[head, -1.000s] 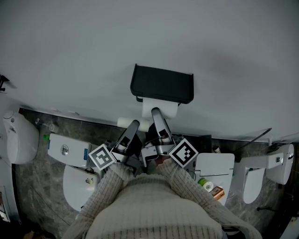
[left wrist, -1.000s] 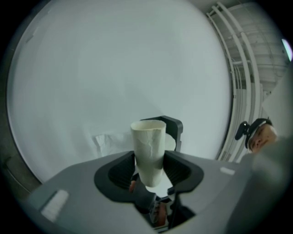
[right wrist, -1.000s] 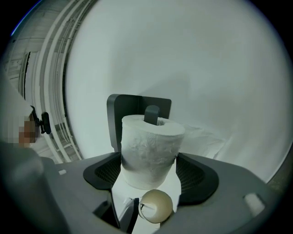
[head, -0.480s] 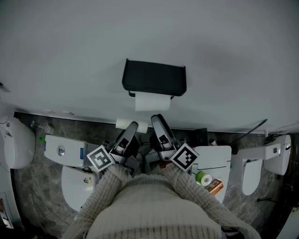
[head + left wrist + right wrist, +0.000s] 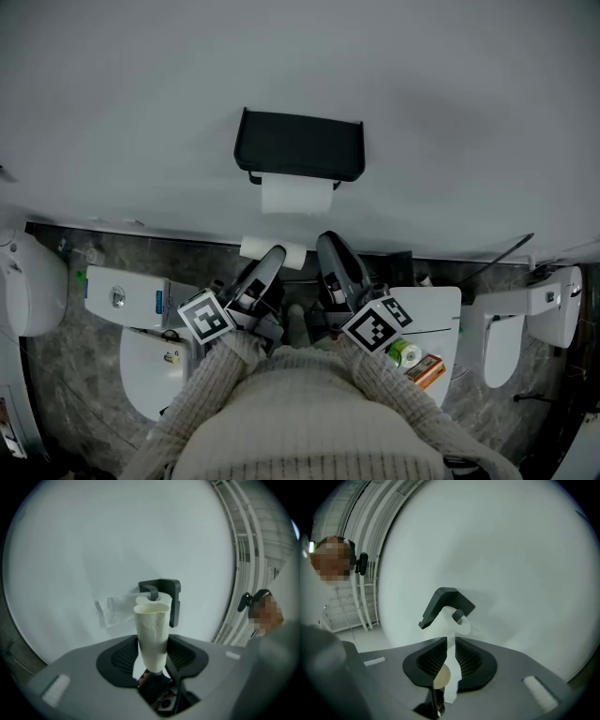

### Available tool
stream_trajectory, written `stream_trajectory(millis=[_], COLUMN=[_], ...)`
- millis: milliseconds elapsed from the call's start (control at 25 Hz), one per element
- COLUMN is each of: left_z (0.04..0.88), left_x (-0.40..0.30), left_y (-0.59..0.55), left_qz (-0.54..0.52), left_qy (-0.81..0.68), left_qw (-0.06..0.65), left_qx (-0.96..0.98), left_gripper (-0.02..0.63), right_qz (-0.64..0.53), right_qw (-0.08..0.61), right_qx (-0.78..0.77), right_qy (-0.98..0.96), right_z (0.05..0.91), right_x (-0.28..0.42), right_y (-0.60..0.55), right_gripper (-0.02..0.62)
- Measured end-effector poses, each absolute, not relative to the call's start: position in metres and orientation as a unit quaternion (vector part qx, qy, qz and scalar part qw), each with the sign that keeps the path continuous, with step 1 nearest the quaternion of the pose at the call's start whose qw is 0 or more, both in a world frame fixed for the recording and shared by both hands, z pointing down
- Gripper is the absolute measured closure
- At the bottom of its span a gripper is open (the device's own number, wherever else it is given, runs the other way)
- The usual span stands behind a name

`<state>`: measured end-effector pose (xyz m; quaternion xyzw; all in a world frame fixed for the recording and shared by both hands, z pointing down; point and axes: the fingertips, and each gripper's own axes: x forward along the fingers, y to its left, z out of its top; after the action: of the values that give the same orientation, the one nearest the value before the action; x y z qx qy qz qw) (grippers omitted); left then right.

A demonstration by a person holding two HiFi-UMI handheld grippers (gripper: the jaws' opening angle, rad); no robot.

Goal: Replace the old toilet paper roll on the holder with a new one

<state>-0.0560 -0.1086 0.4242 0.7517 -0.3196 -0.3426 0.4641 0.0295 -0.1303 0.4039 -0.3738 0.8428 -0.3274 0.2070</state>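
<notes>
Holder carries a mounted roll; left gripper pinches a slimmer squashed roll, right gripper is closing on what looks like a paper strip; swap apparently near complete.

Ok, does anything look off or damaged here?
Yes. The held roll in the left gripper is squashed between the jaws, its open top end pinched out of round. The holder and the hung roll look normal.
</notes>
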Motion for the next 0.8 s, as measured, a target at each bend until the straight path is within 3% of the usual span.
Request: stream_trajectory(millis=[240, 800], left_z=[0.420, 0.414], left_x=[-0.064, -0.053], left_y=[-0.109, -0.109], left_qz=[-0.324, -0.303], left_qy=[-0.315, -0.328], left_qw=[0.445, 0.426], left_qx=[0.773, 0.787], left_gripper=[0.426, 0.426], right_qz=[-0.303, -0.280], right_qw=[0.178, 0.132], right_qx=[-0.377, -0.370], right_qy=[0.857, 0.876], right_z=[0.401, 0.402], right_x=[0.017, 0.015], right_y=[-0.129, -0.122], right_gripper=[0.603, 0.603])
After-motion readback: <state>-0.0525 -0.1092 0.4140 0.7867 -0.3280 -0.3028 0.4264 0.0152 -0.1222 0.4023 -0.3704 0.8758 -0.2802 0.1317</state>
